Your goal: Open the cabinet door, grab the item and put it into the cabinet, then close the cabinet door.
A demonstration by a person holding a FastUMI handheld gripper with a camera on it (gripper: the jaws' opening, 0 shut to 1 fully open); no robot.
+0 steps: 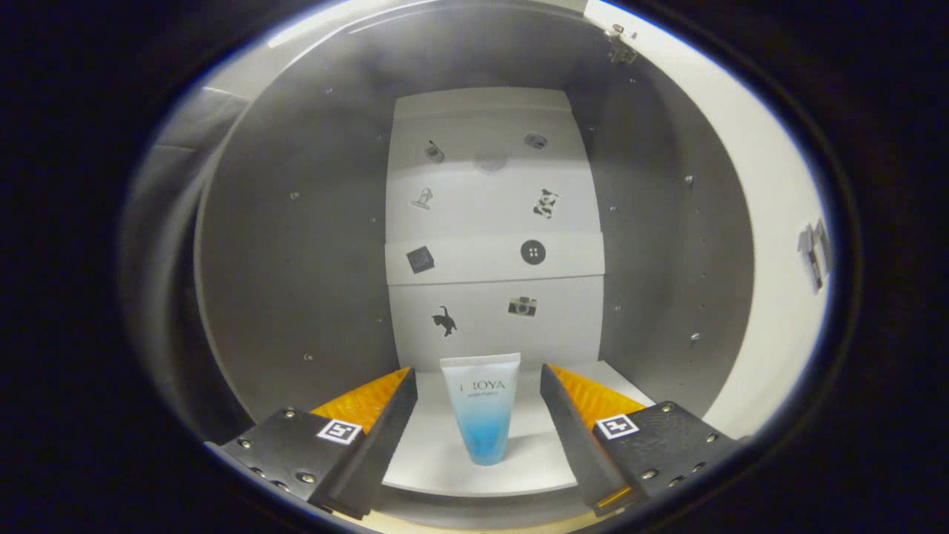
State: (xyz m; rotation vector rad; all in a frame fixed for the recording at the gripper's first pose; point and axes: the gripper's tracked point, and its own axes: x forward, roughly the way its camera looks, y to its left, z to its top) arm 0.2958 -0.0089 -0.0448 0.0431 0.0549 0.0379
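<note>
The gripper point(478, 378) sat at the mouth of the cabinet point(296, 245), its two fingers spread wide apart and gripping nothing. Between them stood the tube point(482, 415), upright on its narrow blue end with the flat crimped end on top, and neither finger touched it; there was clear daylight on both sides. The tube rested on the white floor panel point(437, 460) of the cabinet, near the front edge, with the fingertips reaching about level with it.

Beyond the tube rose the white back panel point(493, 222), dotted with small stickers: a cat, a camera, a button and a few more higher up. Grey side walls closed in on both sides, peppered with shelf-pin holes. Off to the right, the open door point(771, 245) swung well clear, a hinge point(619, 44) showing at its top corner.

So where was the task? By the look of it, the door was open and the item was already inside and let go, standing on its own. That would make this the tail of the placing step. The next move looked like a straight pull back out of the cabinet, keeping the fingers wide so neither clipped the tube, which seemed tippy on that small base. Then it called for a reach round the door's edge to push it shut.
</note>
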